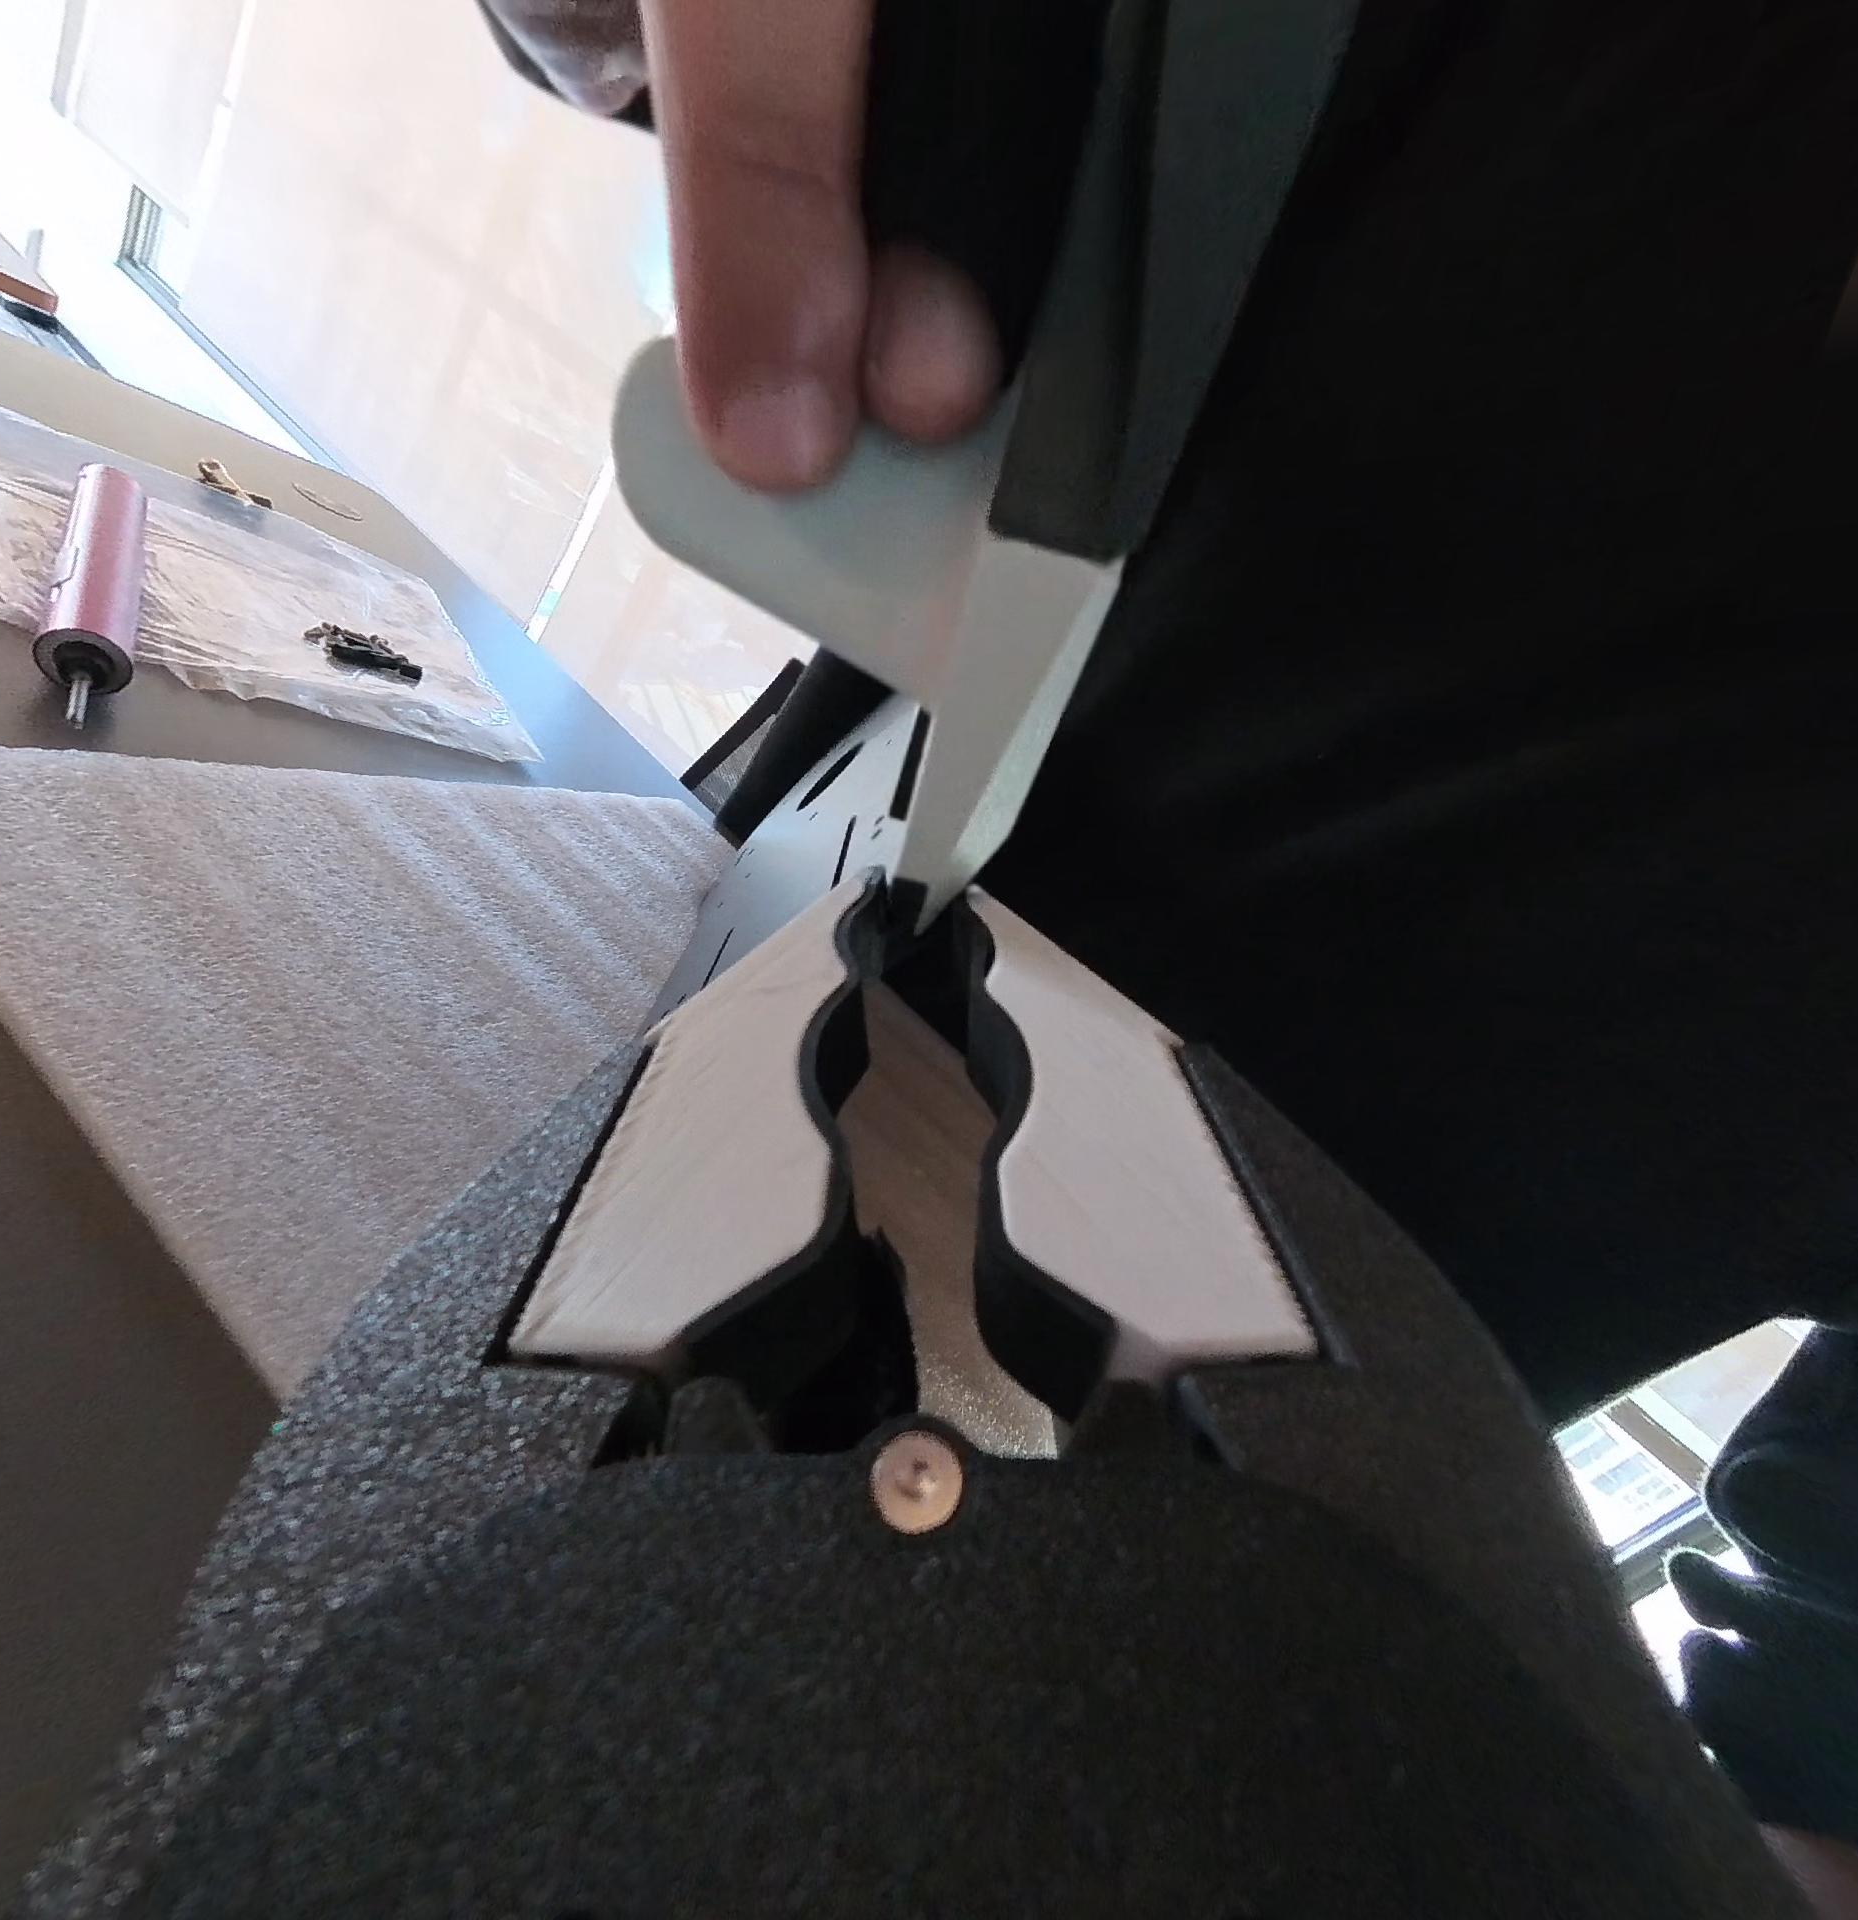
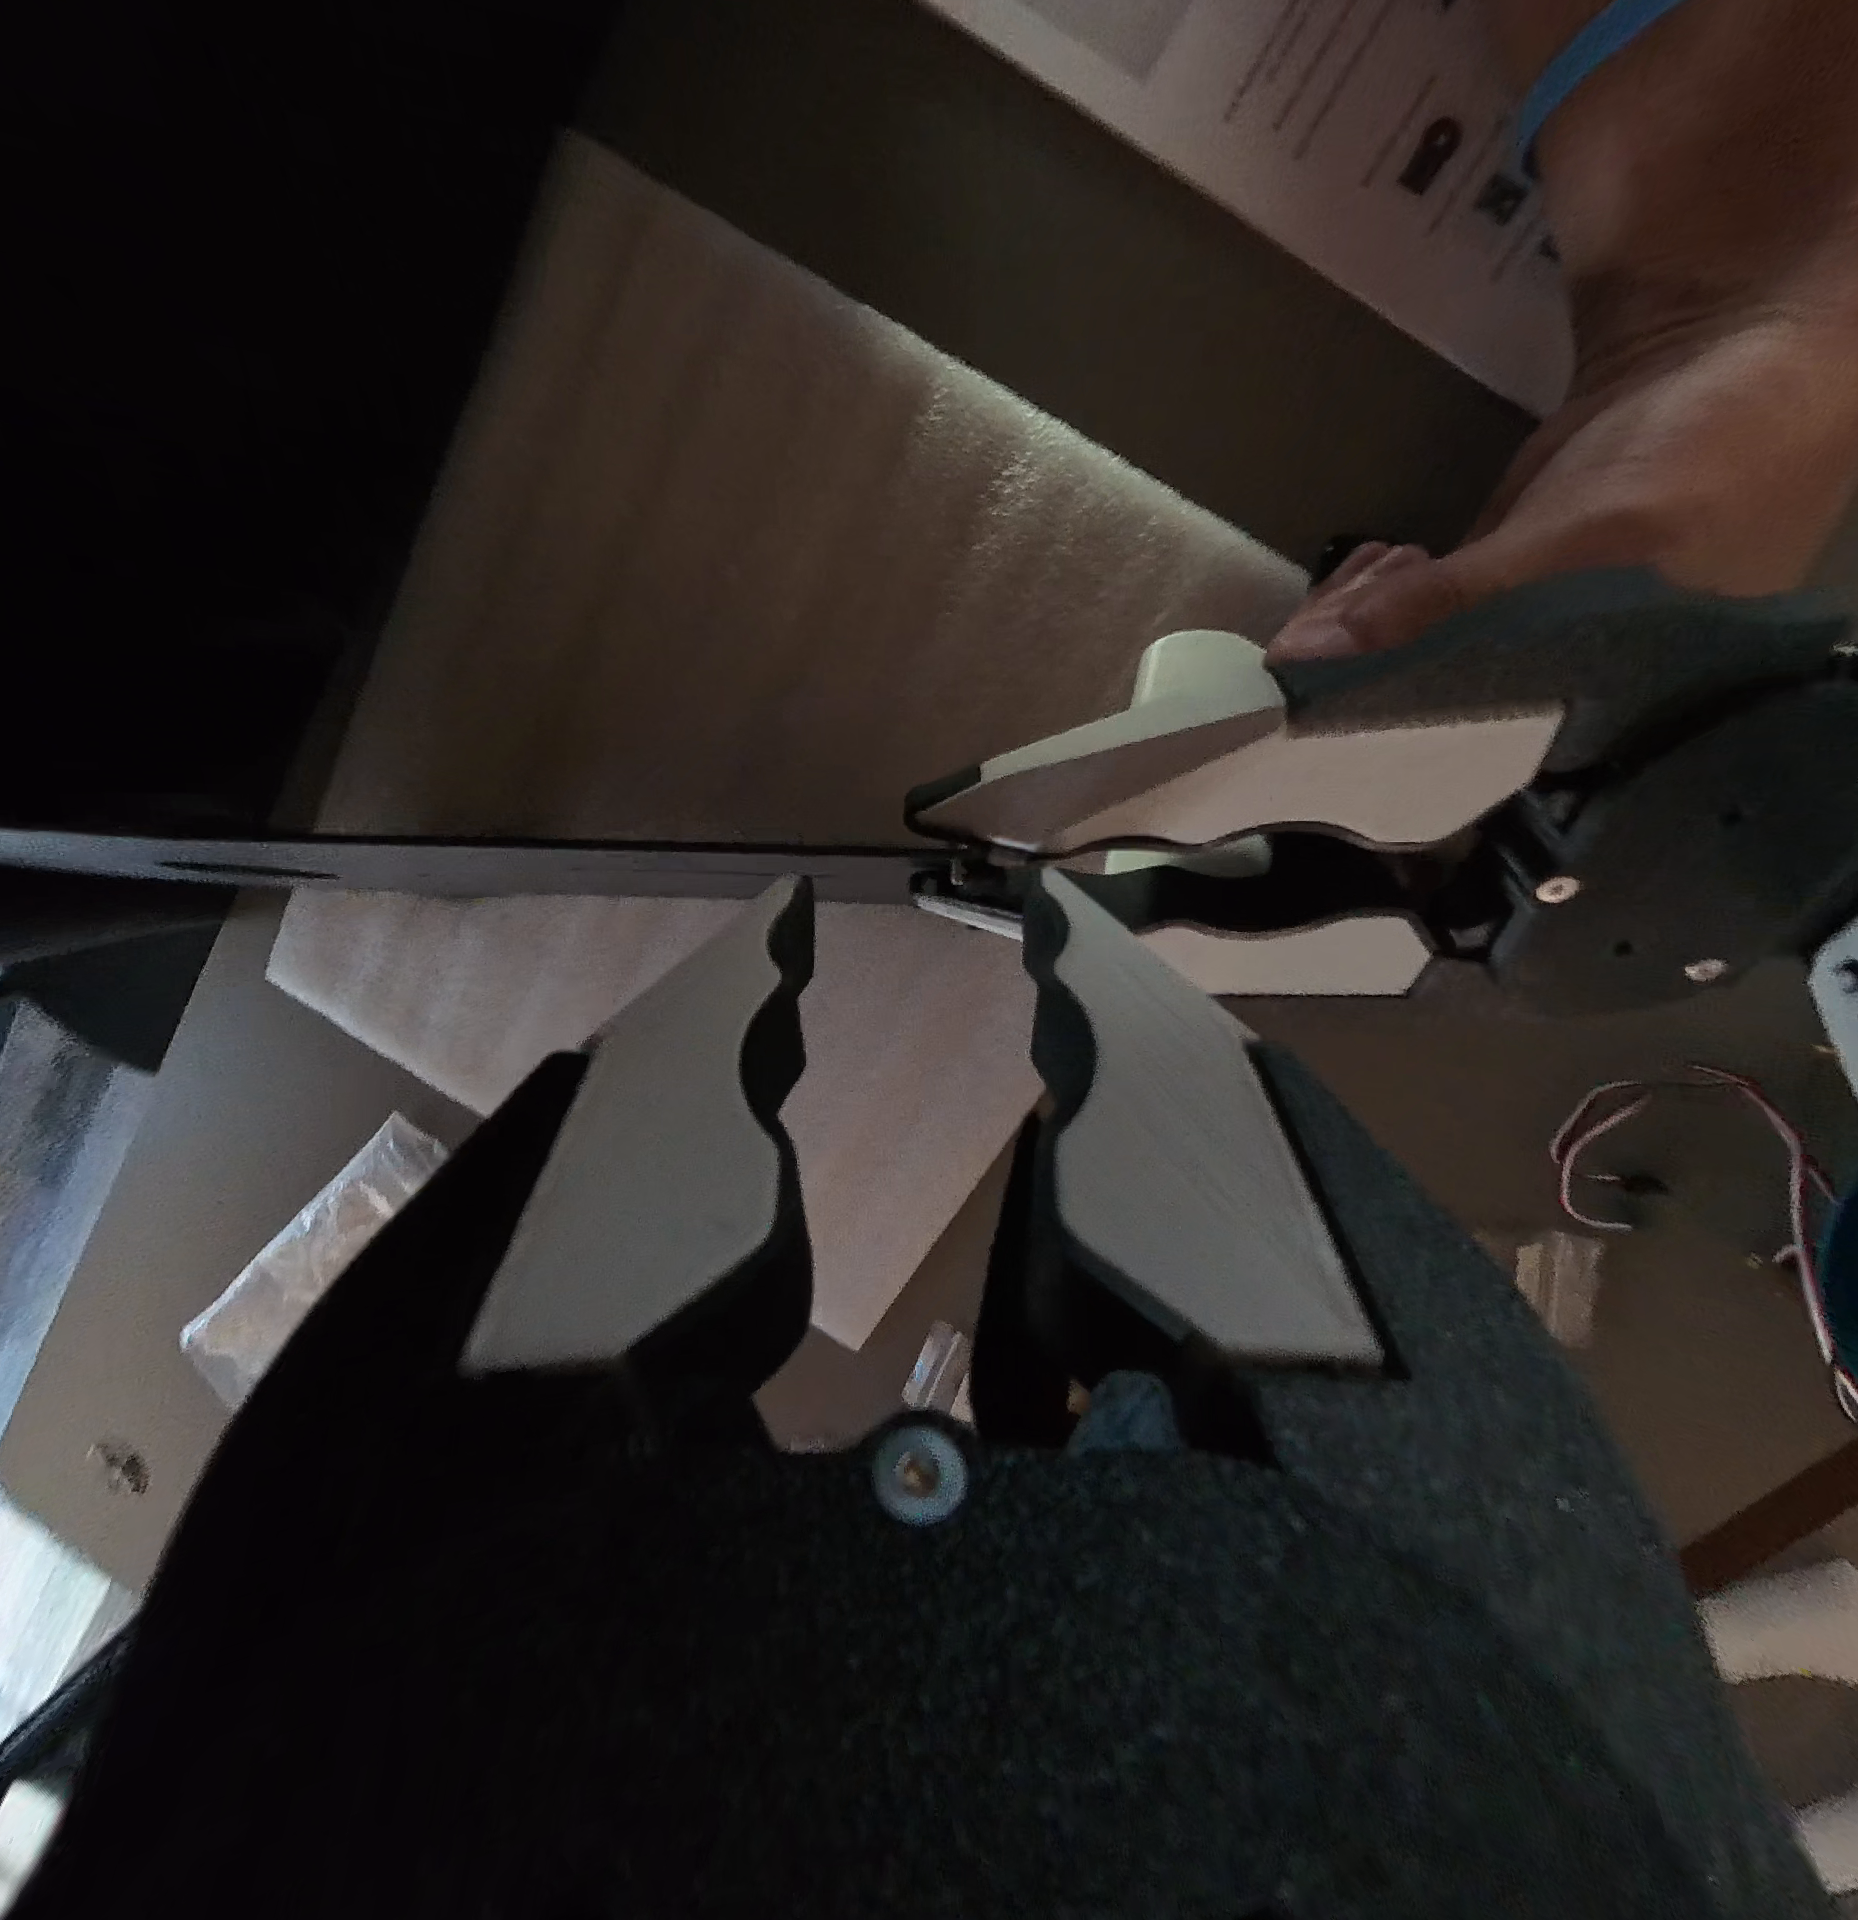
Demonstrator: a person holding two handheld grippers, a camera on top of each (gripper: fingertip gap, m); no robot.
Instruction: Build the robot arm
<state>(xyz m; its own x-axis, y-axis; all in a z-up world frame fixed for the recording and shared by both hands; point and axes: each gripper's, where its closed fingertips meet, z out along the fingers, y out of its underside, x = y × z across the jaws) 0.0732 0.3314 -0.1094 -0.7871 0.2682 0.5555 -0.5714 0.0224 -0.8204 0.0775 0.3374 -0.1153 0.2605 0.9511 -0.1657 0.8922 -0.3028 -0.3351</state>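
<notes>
So there's this thin flat metal plate [image 2: 468, 864] with slots cut in it, held edge-on in mid-air over a white foam sheet [image 1: 281, 935]. Its long axis runs sideways across the right wrist view. The left gripper [image 2: 966, 847] is clamped tight on one end of it. The right gripper [image 2: 909, 904] sits just under that same end, jaws apart, empty, tips barely short of the edge. Off to the side, a reddish roller [image 1: 89, 577] lies on a plastic bag [image 1: 281, 623].

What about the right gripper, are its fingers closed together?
No, the right gripper has its fingers well apart beside the thin plate, and the foam sheet shows through the gap.
</notes>
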